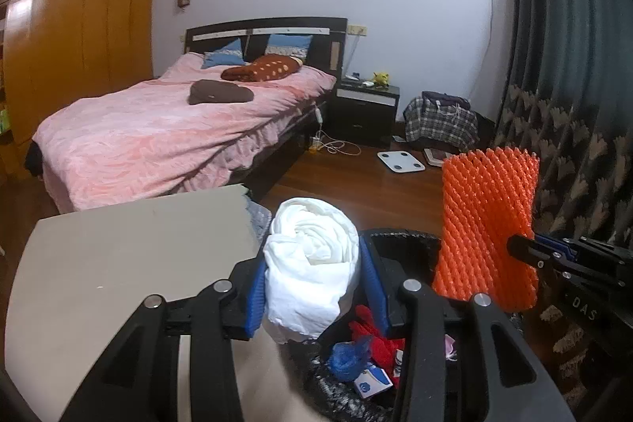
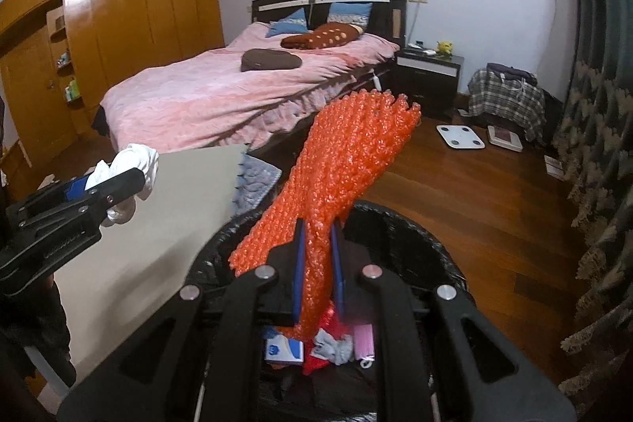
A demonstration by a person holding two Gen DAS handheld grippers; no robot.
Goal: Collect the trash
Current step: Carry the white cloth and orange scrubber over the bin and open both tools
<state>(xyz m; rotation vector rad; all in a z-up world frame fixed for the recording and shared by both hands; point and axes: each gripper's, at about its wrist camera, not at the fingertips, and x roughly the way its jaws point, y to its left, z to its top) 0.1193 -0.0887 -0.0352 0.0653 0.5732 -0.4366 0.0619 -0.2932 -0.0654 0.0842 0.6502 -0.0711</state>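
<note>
My left gripper (image 1: 314, 256) is shut on a crumpled white tissue wad (image 1: 312, 263), held over the near rim of a black-lined trash bin (image 1: 399, 238). My right gripper (image 2: 318, 236) is shut on an orange foam net sleeve (image 2: 348, 161), which stands up over the same bin (image 2: 411, 224). Each gripper shows in the other's view: the right one (image 1: 518, 250) at the right edge with the orange net (image 1: 488, 224), the left one (image 2: 136, 178) at the left with the tissue (image 2: 134, 161). Inside the bin lie red, blue and pink wrappers and a small white and blue box (image 2: 285, 349).
A beige tabletop (image 1: 130, 263) borders the bin on the left. Beyond are a pink-covered bed (image 1: 166, 133), a dark nightstand (image 1: 366, 105), a white scale (image 1: 400, 161) on the wooden floor, a plaid bag (image 1: 441, 123) and dark patterned curtains (image 1: 565, 105) at the right.
</note>
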